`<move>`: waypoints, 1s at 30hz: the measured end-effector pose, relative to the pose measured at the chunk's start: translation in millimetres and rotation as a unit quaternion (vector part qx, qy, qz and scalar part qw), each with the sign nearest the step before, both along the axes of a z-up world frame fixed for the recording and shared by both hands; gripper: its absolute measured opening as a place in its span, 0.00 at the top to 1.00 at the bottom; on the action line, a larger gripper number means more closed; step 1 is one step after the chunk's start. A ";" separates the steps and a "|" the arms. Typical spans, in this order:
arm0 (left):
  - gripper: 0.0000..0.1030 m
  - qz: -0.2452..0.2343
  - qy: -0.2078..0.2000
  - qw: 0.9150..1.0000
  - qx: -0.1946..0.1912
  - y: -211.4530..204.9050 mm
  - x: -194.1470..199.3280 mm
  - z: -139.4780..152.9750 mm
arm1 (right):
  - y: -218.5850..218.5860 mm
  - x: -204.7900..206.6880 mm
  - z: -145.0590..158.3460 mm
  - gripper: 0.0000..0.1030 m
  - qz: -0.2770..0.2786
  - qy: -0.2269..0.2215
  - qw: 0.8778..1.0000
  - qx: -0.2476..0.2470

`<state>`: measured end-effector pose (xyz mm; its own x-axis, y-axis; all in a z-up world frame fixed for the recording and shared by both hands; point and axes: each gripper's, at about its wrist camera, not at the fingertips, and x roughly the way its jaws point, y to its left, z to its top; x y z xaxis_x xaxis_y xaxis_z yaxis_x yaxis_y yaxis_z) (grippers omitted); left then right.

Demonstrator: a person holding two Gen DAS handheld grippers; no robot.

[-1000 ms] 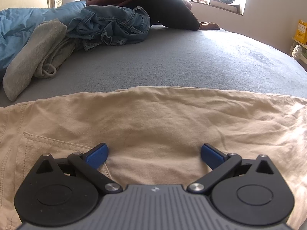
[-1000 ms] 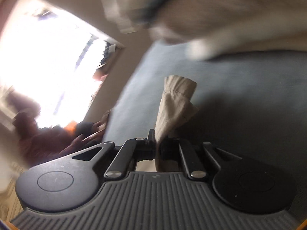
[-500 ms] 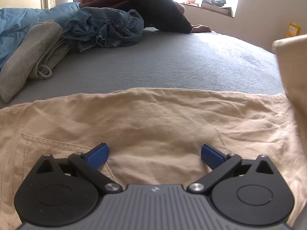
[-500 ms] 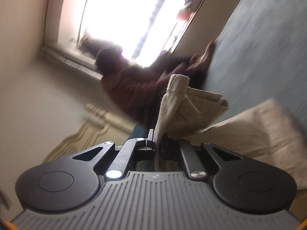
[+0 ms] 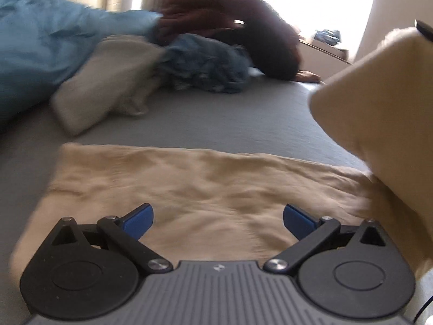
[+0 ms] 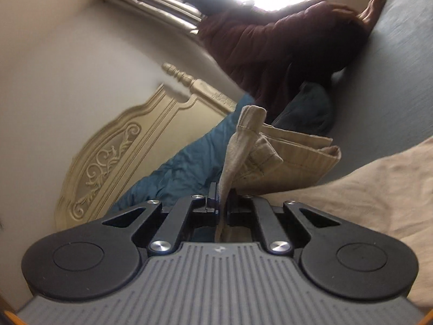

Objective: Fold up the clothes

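While the right gripper pinches a hemmed end of the beige trousers between closed jaws, that end rises off the bed sheet and shows at the right of the left wrist view. Remainder of trousers: flat on the grey sheet. Left gripper: jaws spread wide, empty, low over the flat cloth. Farther back on the bed: grey garment, crumpled jeans, blue duvet, seated person. Carved cream headboard appears in the right wrist view.
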<state>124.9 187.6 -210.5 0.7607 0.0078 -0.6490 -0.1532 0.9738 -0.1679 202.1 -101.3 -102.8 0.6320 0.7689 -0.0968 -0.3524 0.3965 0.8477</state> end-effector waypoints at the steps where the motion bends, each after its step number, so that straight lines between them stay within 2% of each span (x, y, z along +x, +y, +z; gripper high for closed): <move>1: 0.01 0.014 -0.010 1.000 -0.001 9.0 -7.5 4.2 | 8.0 2.2 -0.3 0.97 0.003 -0.001 1.000 0.004; 4: 0.01 0.044 -0.026 0.999 0.007 34.2 -31.7 16.7 | 29.9 4.7 -3.6 0.96 0.012 -0.011 1.000 0.011; 6: 0.01 0.061 -0.028 0.998 -0.007 51.1 -46.1 19.8 | 65.3 -7.0 -13.1 0.96 0.045 -0.043 0.996 -0.058; 9: 0.02 0.086 -0.029 0.995 -0.032 76.5 -67.4 23.6 | 119.8 -25.4 -27.7 0.96 0.096 -0.091 0.977 -0.167; 12: 0.04 0.111 -0.031 0.992 -0.056 102.0 -88.8 27.4 | 174.3 -43.8 -42.3 0.96 0.145 -0.138 0.941 -0.273; 14: 0.05 0.128 -0.032 0.989 -0.072 118.9 -103.0 29.9 | 208.4 -60.2 -67.0 0.96 0.188 -0.157 0.900 -0.361; 16: 0.05 0.144 -0.033 0.985 -0.088 135.8 -117.2 32.4 | 229.6 -78.3 -81.7 0.95 0.217 -0.180 0.866 -0.412; 18: 0.09 0.150 -0.044 0.980 -0.126 144.1 -124.9 27.8 | 242.1 -94.0 -87.0 0.93 0.228 -0.216 0.833 -0.456; 22: 0.19 0.153 -0.051 0.967 -0.196 153.2 -130.4 12.9 | 255.5 -122.1 -92.8 0.91 0.233 -0.278 0.776 -0.516; 25: 0.31 0.151 -0.044 0.961 -0.228 154.0 -130.1 2.0 | 262.9 -130.0 -97.4 0.90 0.233 -0.300 0.752 -0.539; 27: 0.35 0.153 -0.039 0.958 -0.241 153.8 -131.2 -3.4 | 263.7 -132.5 -96.8 0.84 0.230 -0.298 0.750 -0.545; 28: 0.42 0.155 -0.039 0.956 -0.247 154.1 -132.7 -5.9 | 263.2 -134.8 -96.3 0.82 0.227 -0.295 0.749 -0.548; 30: 0.45 0.159 -0.038 0.954 -0.250 154.6 -136.2 -8.9 | 268.9 -129.5 -98.6 0.71 0.222 -0.291 0.750 -0.550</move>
